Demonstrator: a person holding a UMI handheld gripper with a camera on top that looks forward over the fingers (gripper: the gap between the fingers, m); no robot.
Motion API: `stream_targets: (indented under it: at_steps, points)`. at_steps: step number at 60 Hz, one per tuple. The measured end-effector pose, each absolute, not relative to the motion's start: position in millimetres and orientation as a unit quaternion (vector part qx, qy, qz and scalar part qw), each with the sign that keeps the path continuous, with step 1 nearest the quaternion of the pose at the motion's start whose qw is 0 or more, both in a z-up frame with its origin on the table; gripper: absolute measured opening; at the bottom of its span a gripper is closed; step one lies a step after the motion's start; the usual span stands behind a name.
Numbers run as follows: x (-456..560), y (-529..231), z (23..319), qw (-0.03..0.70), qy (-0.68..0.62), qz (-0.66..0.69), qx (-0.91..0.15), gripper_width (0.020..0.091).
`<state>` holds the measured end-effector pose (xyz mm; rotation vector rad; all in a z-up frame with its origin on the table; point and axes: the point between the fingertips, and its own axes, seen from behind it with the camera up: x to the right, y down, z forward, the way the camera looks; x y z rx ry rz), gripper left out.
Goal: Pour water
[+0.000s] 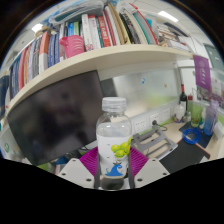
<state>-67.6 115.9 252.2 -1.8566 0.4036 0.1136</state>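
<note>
Pink pads [90,162] of the gripper [115,168] press on both sides of a clear water bottle [114,140]; its label shows green fruit, writing unreadable. Behind stand a dark monitor [55,115] and a bookshelf [90,40].

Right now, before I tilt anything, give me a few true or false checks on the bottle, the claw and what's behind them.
1. A clear plastic bottle stands between the fingers of the claw. True.
2. The bottle has no cap. False: a white cap is on it.
3. The bottle's label is plain red. False: it is blue and white with a green patch.
4. A shelf of books runs above the desk. True.
5. A dark monitor stands beside the bottle, beyond the fingers. True.
6. The shelf holds only plates. False: it holds upright books.
</note>
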Motion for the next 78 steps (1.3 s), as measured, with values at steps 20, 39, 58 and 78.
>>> stream_targets:
  at_steps: [20, 39, 58, 78]
  points:
    - [40, 125, 142, 0.552, 0.1, -0.086, -0.823, 0.0416]
    - [52, 139, 68, 0.536, 0.092, -0.074, -0.836, 0.0429]
    - [50, 135, 54, 0.54, 0.111, -0.057, -0.833, 0.0534]
    - [26, 84, 40, 0.481, 0.069, -0.048, -0.873, 0.0732]
